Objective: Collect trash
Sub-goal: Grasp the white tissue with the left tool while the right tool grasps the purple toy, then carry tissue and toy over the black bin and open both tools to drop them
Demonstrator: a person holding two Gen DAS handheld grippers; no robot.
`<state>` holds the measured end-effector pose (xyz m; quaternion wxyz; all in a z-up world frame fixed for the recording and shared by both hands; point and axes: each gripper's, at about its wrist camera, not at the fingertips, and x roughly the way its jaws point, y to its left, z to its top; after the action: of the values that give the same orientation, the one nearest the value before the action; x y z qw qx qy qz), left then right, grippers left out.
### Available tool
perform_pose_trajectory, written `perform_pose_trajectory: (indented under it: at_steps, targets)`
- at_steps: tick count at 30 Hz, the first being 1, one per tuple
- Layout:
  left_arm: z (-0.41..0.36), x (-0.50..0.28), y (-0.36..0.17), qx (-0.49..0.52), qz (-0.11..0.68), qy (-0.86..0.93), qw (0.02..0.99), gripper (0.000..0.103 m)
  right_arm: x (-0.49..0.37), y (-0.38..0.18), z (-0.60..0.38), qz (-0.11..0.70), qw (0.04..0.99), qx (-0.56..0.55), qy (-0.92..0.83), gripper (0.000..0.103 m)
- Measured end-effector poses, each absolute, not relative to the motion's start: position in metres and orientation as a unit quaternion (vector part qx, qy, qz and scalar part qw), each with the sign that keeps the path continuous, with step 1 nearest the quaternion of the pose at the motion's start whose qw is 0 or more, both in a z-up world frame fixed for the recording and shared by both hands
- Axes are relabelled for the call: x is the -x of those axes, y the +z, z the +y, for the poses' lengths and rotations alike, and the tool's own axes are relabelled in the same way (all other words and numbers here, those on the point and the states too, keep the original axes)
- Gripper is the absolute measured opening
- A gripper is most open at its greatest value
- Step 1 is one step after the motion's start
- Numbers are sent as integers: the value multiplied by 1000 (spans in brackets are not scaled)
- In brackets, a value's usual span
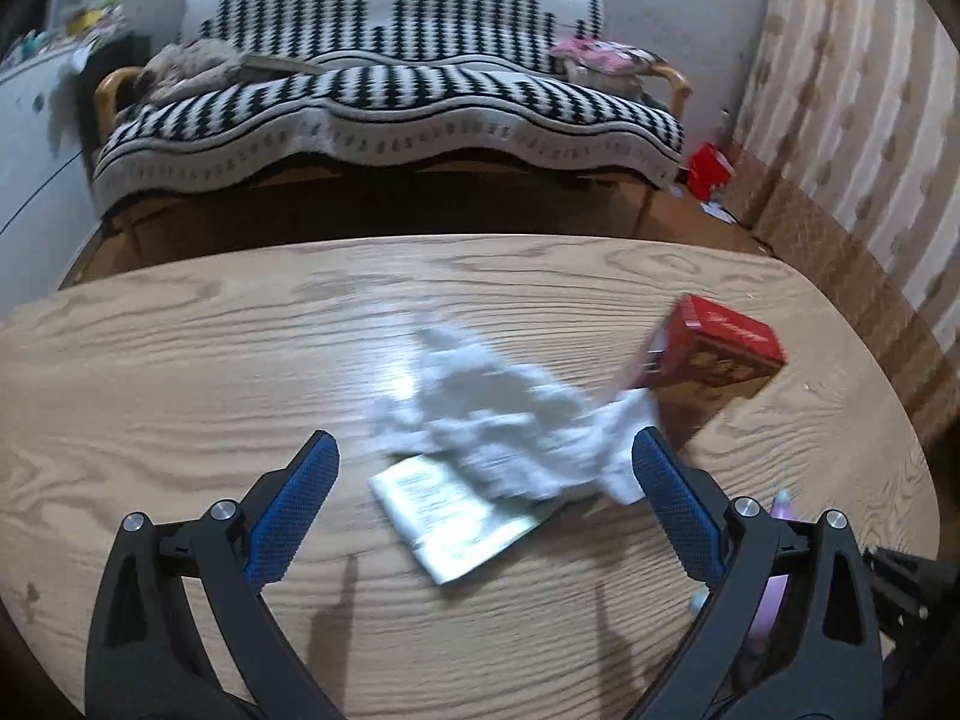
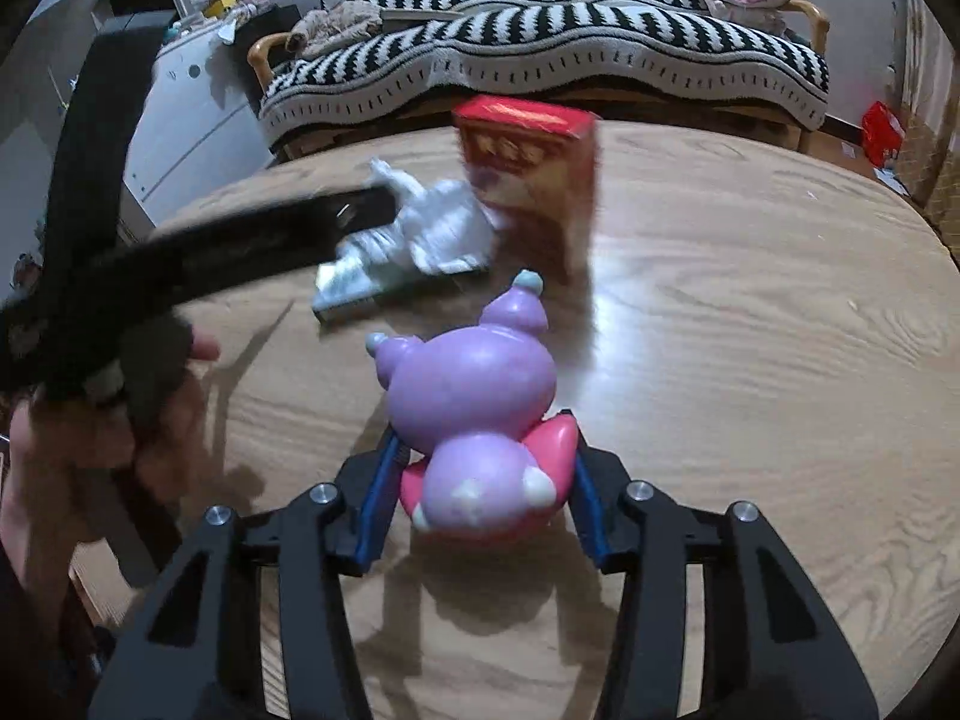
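Note:
A crumpled white tissue [image 1: 504, 420] lies on the wooden table [image 1: 180, 372], partly over a flat silvery wrapper [image 1: 456, 516]. A red box [image 1: 714, 348] stands just right of them. My left gripper [image 1: 486, 450] is open, its blue pads either side of the tissue's near edge, just above it. In the right wrist view the tissue [image 2: 438, 222], wrapper [image 2: 354, 288] and red box [image 2: 534, 174] show ahead. My right gripper [image 2: 483, 450] is shut on a purple and pink toy figure [image 2: 480, 414]. The left gripper [image 2: 252, 246] crosses that view, blurred.
A sofa with a black and white striped cover [image 1: 384, 96] stands behind the table. A red bag [image 1: 708, 171] lies on the floor by the curtain [image 1: 852, 120]. A white cabinet [image 2: 192, 120] stands at the left.

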<state>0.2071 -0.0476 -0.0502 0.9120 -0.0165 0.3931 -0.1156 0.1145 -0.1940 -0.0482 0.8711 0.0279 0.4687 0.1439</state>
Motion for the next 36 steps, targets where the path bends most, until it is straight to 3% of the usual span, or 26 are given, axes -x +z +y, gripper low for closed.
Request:
perform_pose_trajectory:
  at_steps: [5,7,8,9,12,26,36]
  targets:
    - [-75,-214,-64,-10,402,-113,909,94,-99,-44,-215,466,874,-33,136,49]
    - [-76,-217,-66,9,407,-116,906,73,-92,-40,-223,462,876,-33,133,49]
    - [-75,-219,-68,17,417,-111,902,52,-88,-38,-227,461,877,-33,131,49]
    - [-74,-222,-69,24,424,-109,899,39,-84,-37,-231,460,878,-33,130,49]
    - [-69,-221,-69,35,431,-109,895,21,-75,-34,-241,458,879,-33,127,49]
    - [-80,-156,-15,-5,390,-130,911,18,-37,-6,-305,439,892,-65,80,49]
    - [-186,-93,7,-41,368,-237,898,18,22,-6,-432,436,892,-111,-41,49]
